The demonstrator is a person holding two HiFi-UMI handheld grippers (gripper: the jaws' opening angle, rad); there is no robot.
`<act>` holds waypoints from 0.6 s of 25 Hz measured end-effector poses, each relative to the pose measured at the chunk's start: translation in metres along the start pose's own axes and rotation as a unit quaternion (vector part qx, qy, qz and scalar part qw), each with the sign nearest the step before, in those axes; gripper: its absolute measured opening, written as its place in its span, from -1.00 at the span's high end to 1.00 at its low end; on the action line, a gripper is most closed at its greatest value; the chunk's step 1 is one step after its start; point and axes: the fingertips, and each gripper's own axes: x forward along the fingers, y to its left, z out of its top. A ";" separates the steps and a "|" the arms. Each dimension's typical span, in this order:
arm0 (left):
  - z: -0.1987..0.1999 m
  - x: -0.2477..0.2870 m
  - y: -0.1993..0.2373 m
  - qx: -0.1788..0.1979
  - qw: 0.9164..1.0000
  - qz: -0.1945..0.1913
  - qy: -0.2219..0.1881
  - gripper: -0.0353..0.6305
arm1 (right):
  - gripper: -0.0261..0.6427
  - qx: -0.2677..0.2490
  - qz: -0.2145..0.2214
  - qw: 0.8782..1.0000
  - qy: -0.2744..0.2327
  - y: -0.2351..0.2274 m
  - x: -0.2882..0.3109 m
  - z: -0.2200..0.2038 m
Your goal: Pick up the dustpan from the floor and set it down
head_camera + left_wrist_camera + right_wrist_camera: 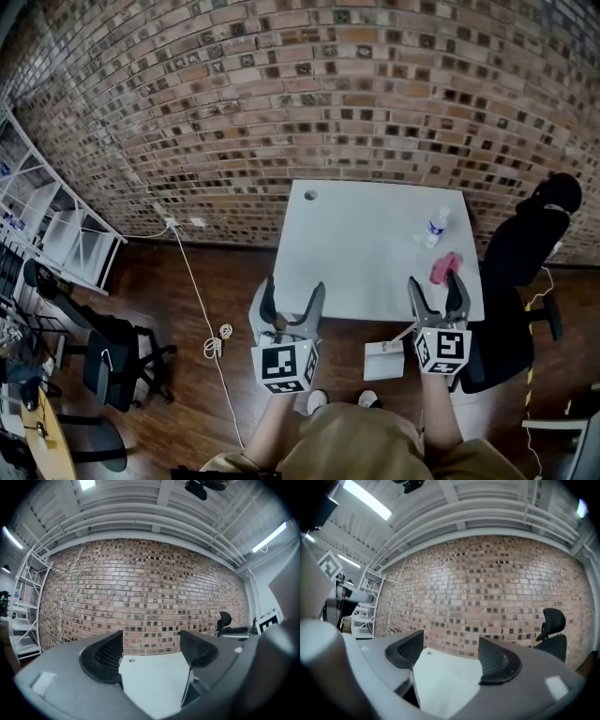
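1. The left gripper (pixel 293 292) (pixel 151 649), grey with black ribbed pads and a marker cube, is held level on an outstretched forearm. Its jaws are apart with nothing between them, above the near left edge of the white rectangular table (pixel 366 234).
2. The right gripper (pixel 434 286) (pixel 449 652), built the same, is also level. Its jaws are spread and empty above the table's near right edge.
3. The white boxy dustpan (pixel 383 361) rests on the dark wooden floor (pixel 187 394), just nearer than the table and below-left of the right gripper. Its thin handle slants up to the right.
4. A clear plastic bottle (pixel 435 226) and a pink object (pixel 444 267) sit on the table's right side.
5. A black office chair (pixel 525 253) stands to the right, and a brick wall (pixel 281 94) stands beyond.
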 end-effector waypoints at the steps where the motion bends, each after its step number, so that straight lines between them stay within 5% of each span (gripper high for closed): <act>1: 0.002 0.000 0.000 0.002 1.000 0.000 -0.002 -0.24 | -0.18 0.005 0.003 1.000 -0.016 0.004 -0.001 0.017; 4: 0.005 -0.002 -0.001 0.007 1.000 -0.001 -0.006 -0.24 | -0.38 0.022 0.014 0.999 -0.028 0.015 -0.004 0.041; 15: 0.009 -0.006 0.007 0.007 1.000 0.004 -0.011 -0.24 | -0.39 0.009 0.041 0.999 -0.022 0.047 -0.004 0.052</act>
